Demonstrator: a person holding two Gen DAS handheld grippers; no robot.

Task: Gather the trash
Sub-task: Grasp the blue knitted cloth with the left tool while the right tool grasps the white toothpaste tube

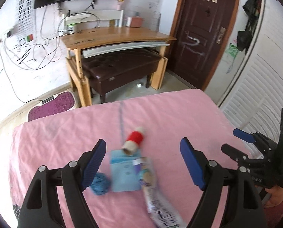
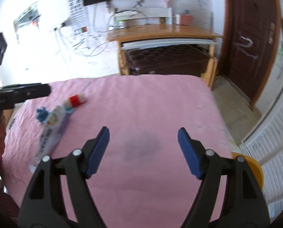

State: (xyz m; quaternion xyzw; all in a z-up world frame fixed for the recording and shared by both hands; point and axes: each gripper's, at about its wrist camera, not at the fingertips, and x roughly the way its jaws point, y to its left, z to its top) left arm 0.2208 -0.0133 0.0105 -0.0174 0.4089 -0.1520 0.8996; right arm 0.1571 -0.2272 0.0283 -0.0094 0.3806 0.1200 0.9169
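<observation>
Several bits of trash lie on the pink bed sheet (image 1: 179, 117). They are a cardboard tube with a red band (image 1: 134, 140), a light-blue packet (image 1: 123, 172), a crumpled blue wad (image 1: 100, 185) and a long purple-and-white wrapper (image 1: 152, 186). My left gripper (image 1: 143, 150) hangs open just above them, and the tube and packet lie between its fingers, untouched. My right gripper (image 2: 143, 138) is open over bare sheet, with the red-banded tube (image 2: 76, 99), wad (image 2: 42, 115) and wrapper (image 2: 50, 133) off to its left. The left wrist view also catches the right gripper (image 1: 235, 142) at the right edge.
Beyond the bed's far edge stands a wooden desk (image 1: 115, 36) with a brown padded bench (image 1: 120, 70) under it. A dark door (image 1: 204, 34) and white louvred doors (image 1: 255, 95) are on the right. A purple mat (image 1: 54, 106) lies on the floor. A yellow object (image 2: 253, 163) sits by the bed's right side.
</observation>
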